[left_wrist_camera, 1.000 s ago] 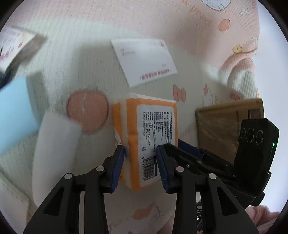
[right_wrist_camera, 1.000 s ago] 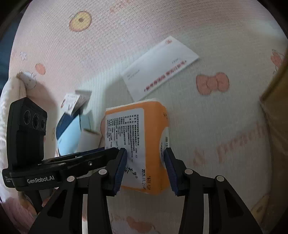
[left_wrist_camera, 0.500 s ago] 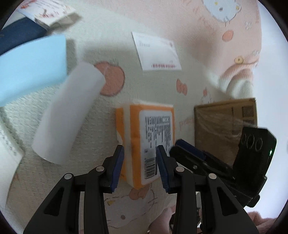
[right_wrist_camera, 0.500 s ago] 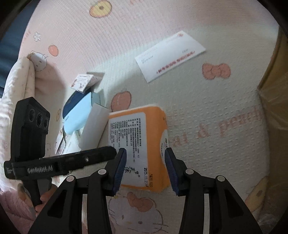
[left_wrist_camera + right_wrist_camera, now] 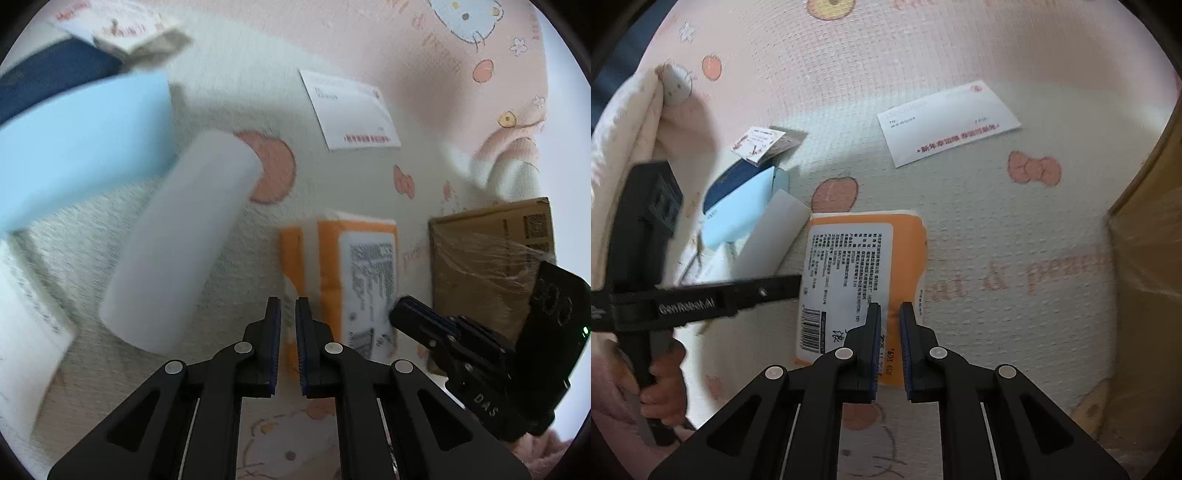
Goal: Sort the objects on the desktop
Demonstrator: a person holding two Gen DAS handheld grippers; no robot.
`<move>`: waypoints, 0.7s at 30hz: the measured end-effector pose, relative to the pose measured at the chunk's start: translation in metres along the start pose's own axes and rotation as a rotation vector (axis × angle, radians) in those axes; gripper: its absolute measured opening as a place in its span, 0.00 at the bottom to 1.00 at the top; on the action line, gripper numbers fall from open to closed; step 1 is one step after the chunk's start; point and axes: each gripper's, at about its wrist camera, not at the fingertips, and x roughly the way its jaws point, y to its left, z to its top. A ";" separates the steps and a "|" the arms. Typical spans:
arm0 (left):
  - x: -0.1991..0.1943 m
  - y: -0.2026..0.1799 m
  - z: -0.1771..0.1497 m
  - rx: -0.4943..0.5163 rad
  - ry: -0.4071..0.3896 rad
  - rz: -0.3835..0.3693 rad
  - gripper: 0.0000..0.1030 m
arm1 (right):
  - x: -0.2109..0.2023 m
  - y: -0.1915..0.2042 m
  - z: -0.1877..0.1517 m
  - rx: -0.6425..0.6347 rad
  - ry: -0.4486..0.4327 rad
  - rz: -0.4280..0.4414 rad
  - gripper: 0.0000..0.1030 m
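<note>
An orange and white tissue pack (image 5: 343, 266) (image 5: 857, 266) lies label up on the patterned blanket, free of both grippers. My left gripper (image 5: 288, 301) hangs over the pack's left edge; its jaws are closing to a narrow slit with nothing between them. My right gripper (image 5: 890, 306) hovers over the pack's near right part, shut and empty. Each gripper shows in the other's view: the right one (image 5: 406, 310) at the pack's right side, the left one (image 5: 790, 284) across its left edge.
A white envelope (image 5: 351, 114) (image 5: 949, 122) lies beyond the pack. Left of it are a white roll (image 5: 184, 243), a light blue booklet (image 5: 81, 147), a dark blue book (image 5: 55, 74) and a small card (image 5: 757, 142). A cardboard box (image 5: 487, 258) stands at the right. A hand (image 5: 665, 384) holds the left gripper.
Both grippers held the tissue pack between wide jaws; now both have let it go and closed on nothing. The pack rests on the blanket, farther from both cameras.
</note>
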 end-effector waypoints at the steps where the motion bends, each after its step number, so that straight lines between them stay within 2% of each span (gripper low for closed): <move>1: 0.001 -0.001 0.001 0.010 0.009 -0.002 0.07 | 0.001 -0.002 0.000 0.012 0.005 0.003 0.07; 5: -0.003 -0.010 0.004 0.041 0.007 -0.022 0.04 | 0.003 -0.008 0.001 0.035 0.011 0.001 0.07; 9: -0.007 -0.024 0.009 0.087 0.004 -0.046 0.04 | 0.002 -0.002 0.002 -0.035 -0.006 -0.044 0.07; 12: -0.004 -0.037 0.012 0.091 0.038 -0.163 0.04 | 0.004 0.001 0.004 -0.059 -0.005 -0.054 0.07; 13: -0.001 -0.043 0.012 0.103 0.053 -0.178 0.04 | 0.004 0.001 0.004 -0.056 -0.003 -0.052 0.07; 15: 0.007 -0.057 0.011 0.148 0.066 -0.139 0.04 | 0.005 0.001 0.004 -0.056 0.000 -0.062 0.07; 17: 0.005 -0.061 0.012 0.145 0.032 -0.119 0.04 | 0.006 0.002 0.004 -0.063 0.002 -0.079 0.07; 19: -0.009 -0.054 0.015 0.077 -0.042 -0.134 0.04 | 0.006 0.004 0.003 -0.069 -0.002 -0.087 0.07; 21: -0.020 -0.046 0.019 0.053 -0.104 -0.102 0.04 | 0.006 0.006 0.002 -0.082 -0.014 -0.096 0.07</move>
